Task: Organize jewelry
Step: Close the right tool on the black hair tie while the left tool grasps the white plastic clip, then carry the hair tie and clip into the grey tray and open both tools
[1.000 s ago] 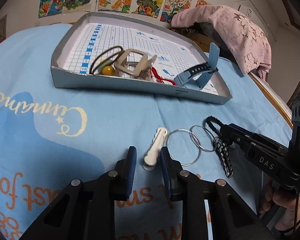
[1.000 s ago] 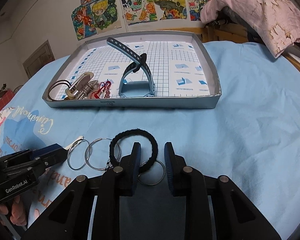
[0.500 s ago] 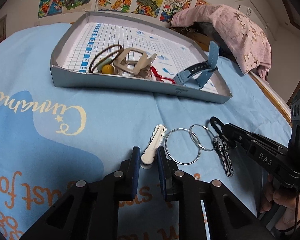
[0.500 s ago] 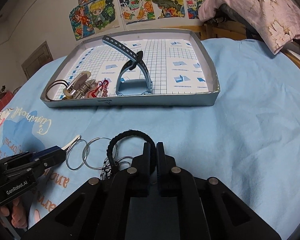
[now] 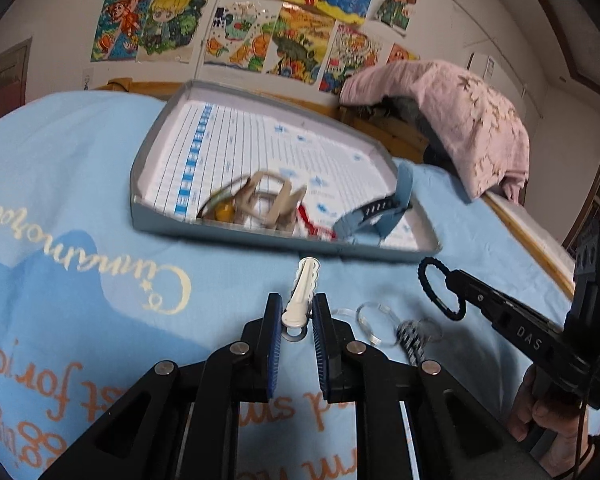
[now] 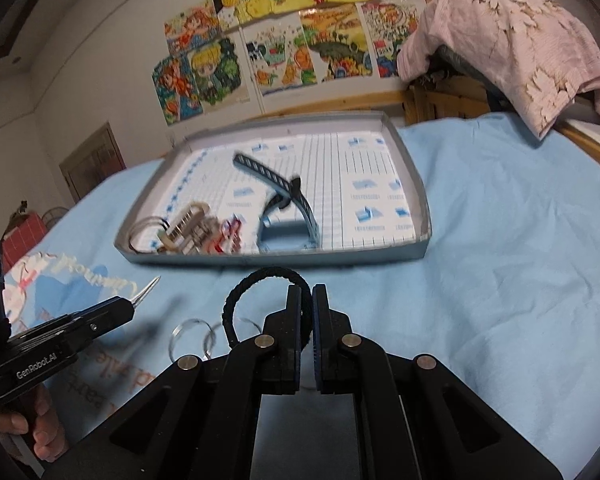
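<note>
The left gripper (image 5: 297,316) has its fingers clamped on the white hair clip (image 5: 302,294), lifted off the blue bedsheet (image 5: 80,184). The right gripper (image 6: 306,308) pinches the black hair tie (image 6: 240,300) (its loop sticks out to the left), fingers nearly together. Silver rings (image 5: 374,322) lie on the sheet between them. The grey tray (image 6: 284,258), nearer the bed's far edge, holds a blue watch strap (image 6: 288,216).

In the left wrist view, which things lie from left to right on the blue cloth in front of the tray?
white hair clip held in the left gripper → clear rings → black hair tie in the right gripper
</note>
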Action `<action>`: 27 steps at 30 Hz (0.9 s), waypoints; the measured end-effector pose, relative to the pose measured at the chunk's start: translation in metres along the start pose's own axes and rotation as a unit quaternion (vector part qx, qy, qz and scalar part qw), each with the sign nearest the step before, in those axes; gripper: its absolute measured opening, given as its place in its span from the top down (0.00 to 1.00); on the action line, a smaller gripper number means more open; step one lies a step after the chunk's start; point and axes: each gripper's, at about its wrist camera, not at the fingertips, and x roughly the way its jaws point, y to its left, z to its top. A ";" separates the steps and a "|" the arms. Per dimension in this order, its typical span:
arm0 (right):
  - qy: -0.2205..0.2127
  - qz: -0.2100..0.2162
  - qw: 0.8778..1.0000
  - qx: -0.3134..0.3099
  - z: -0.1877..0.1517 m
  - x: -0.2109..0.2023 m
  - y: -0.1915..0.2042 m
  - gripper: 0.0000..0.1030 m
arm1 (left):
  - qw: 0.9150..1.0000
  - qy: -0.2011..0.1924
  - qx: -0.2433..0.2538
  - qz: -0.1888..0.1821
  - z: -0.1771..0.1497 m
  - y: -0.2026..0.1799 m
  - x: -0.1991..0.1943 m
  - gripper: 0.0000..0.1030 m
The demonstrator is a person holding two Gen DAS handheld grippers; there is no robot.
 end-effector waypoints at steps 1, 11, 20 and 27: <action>-0.007 0.002 1.000 0.000 0.003 -0.002 0.000 0.95 | 1.000 -0.007 0.002 0.000 0.005 -0.001 -0.001 0.86; -0.053 -0.024 0.998 0.016 0.059 0.012 -0.021 0.95 | 0.999 -0.030 -0.024 -0.017 0.068 -0.018 0.047 0.86; 0.036 -0.045 0.997 0.055 0.068 0.087 -0.053 0.95 | 1.000 -0.001 -0.020 -0.014 0.076 -0.025 0.101 0.86; 0.053 -0.038 0.996 0.058 0.059 0.099 -0.051 0.92 | 1.000 -0.014 -0.006 -0.003 0.073 -0.029 0.099 0.84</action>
